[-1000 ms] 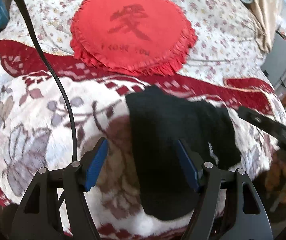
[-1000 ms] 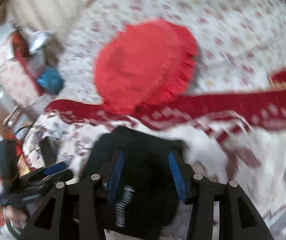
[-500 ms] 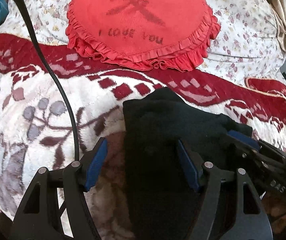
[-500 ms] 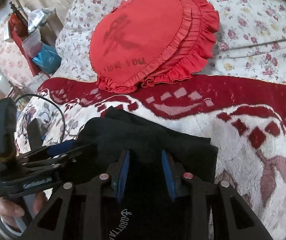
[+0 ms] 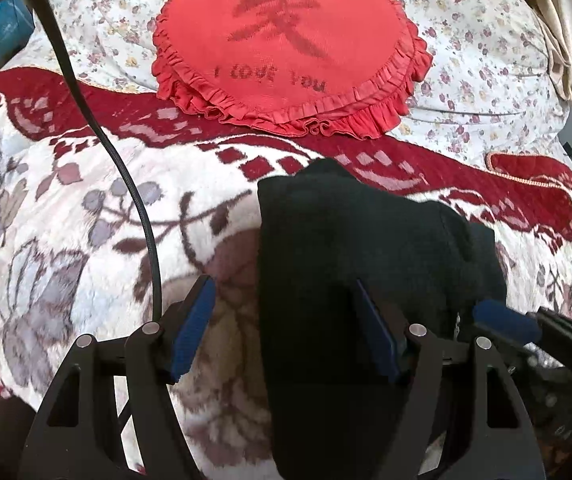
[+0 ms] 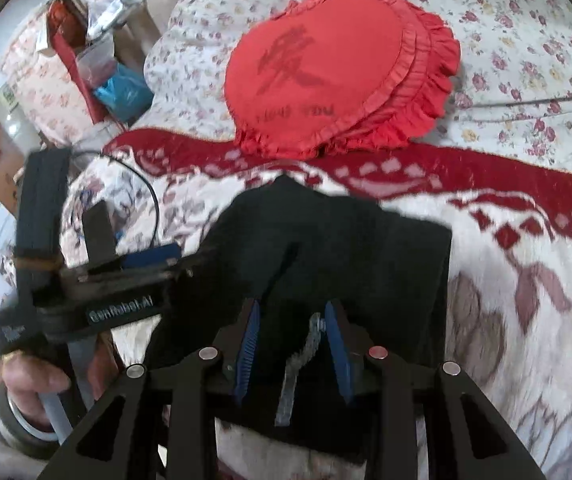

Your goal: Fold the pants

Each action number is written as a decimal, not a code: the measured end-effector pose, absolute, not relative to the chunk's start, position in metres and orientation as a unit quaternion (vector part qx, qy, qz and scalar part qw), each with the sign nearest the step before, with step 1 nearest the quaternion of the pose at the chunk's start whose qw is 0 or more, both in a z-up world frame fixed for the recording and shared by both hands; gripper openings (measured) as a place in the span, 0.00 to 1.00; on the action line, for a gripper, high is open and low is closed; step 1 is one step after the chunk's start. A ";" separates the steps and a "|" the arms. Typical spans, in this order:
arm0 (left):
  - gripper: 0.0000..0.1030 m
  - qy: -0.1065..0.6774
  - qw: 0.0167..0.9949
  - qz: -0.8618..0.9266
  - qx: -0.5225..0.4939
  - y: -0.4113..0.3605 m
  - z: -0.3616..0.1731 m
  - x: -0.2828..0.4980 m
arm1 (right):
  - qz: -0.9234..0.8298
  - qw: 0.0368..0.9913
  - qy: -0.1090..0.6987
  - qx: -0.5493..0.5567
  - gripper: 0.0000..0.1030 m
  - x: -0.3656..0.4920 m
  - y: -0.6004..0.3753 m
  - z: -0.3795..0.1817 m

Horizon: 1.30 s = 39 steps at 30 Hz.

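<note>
Pants [image 5: 350, 264]: folded small on the bed [image 5: 86, 240], near the pillow [image 5: 286, 48].
Left tool [image 5: 286, 332]: spread wide over the pants' left edge, gripping nothing.
Right tool [image 6: 292, 344]: half closed, maybe pinching pants; cannot tell.

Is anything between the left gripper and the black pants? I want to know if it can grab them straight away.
Nothing visible does. The left gripper stands open right over the near edge of the folded black pants on the red and white floral blanket; the dangling black cable hangs off to its left.
</note>
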<state>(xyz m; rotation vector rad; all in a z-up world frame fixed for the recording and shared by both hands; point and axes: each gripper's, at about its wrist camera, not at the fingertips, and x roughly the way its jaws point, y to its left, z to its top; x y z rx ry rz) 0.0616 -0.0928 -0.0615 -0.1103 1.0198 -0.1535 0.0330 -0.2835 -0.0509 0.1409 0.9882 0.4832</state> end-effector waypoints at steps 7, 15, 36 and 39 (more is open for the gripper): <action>0.69 0.493 0.867 -0.070 -0.037 -0.105 -0.065 0.049 | 0.213 0.850 0.479 0.053 0.32 0.015 -0.285 -0.072; 0.69 0.497 0.865 -0.068 -0.014 -0.114 -0.068 0.046 | 0.206 0.856 0.470 0.064 0.34 0.010 -0.293 -0.056; 0.79 0.468 0.883 -0.041 -0.011 -0.105 -0.047 0.032 | 0.167 0.877 0.444 0.069 0.49 0.012 -0.304 -0.036; 0.79 0.456 0.888 -0.054 -0.027 -0.098 -0.037 0.027 | 0.159 0.877 0.448 0.078 0.52 0.013 -0.308 -0.039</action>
